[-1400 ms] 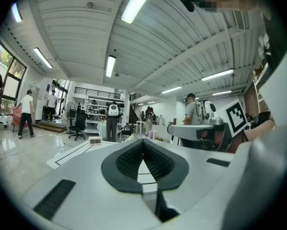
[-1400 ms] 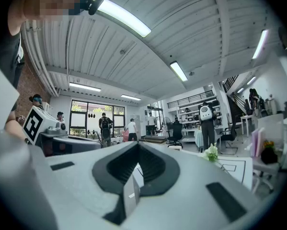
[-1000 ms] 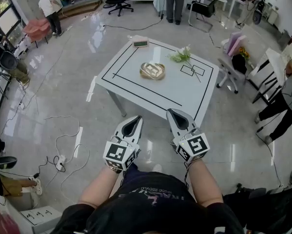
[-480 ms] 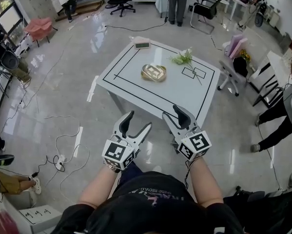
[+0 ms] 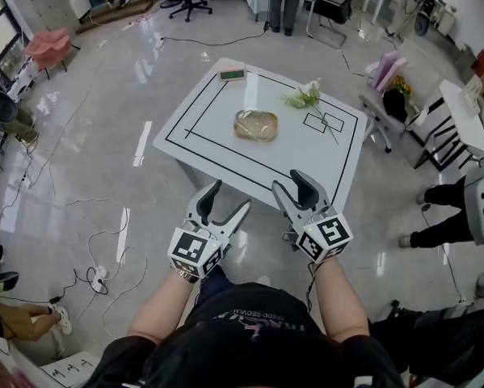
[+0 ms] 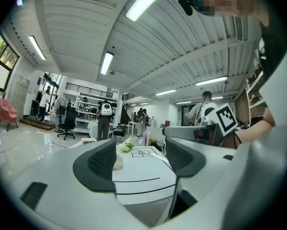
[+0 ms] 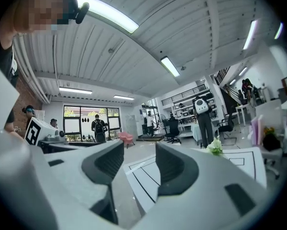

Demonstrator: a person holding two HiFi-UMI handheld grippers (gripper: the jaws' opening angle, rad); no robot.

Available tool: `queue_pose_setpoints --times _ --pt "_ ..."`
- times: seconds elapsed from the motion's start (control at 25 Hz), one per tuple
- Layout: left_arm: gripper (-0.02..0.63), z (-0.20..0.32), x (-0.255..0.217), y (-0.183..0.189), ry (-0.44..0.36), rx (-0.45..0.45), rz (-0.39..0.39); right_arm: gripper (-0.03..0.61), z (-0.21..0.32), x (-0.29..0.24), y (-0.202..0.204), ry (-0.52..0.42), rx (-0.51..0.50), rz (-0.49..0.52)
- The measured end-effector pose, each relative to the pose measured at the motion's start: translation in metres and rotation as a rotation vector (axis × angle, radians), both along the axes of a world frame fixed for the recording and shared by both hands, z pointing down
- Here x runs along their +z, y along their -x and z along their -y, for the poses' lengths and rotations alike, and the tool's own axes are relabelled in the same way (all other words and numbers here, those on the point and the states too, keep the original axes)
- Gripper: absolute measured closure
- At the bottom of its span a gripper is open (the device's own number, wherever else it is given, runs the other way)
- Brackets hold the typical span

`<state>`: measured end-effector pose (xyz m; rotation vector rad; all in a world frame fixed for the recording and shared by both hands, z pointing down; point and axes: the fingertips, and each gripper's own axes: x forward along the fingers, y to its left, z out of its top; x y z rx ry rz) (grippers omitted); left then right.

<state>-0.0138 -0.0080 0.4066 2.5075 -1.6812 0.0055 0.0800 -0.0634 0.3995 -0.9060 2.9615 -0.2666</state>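
- My left gripper hangs just before the near edge of the table. Its jaws stand wide apart, with nothing between them.
- My right gripper is beside it, over the same edge. Its jaws are also apart and hold nothing.
- A shallow amber dish stands in the middle of the table, inside the black outline. I cannot tell what lies in it.
- Flowers lie right of the dish, apart from it.
- A small box sits at the far corner.
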Motion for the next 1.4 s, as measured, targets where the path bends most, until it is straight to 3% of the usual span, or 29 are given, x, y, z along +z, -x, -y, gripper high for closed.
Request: queue_pose_setpoints --times 0.76,1.4 --pt "0.301 0.107 0.010 0.096 0.046 0.209 -0.006 0.388 0.102 0.020 0.078 0.084 0.219 -0.009" --pt "0.299 0.151 0.022 0.133 0.057 0.394 -0.018 0.387 0.140 0.048 0.098 0.190 0.423 0.029"
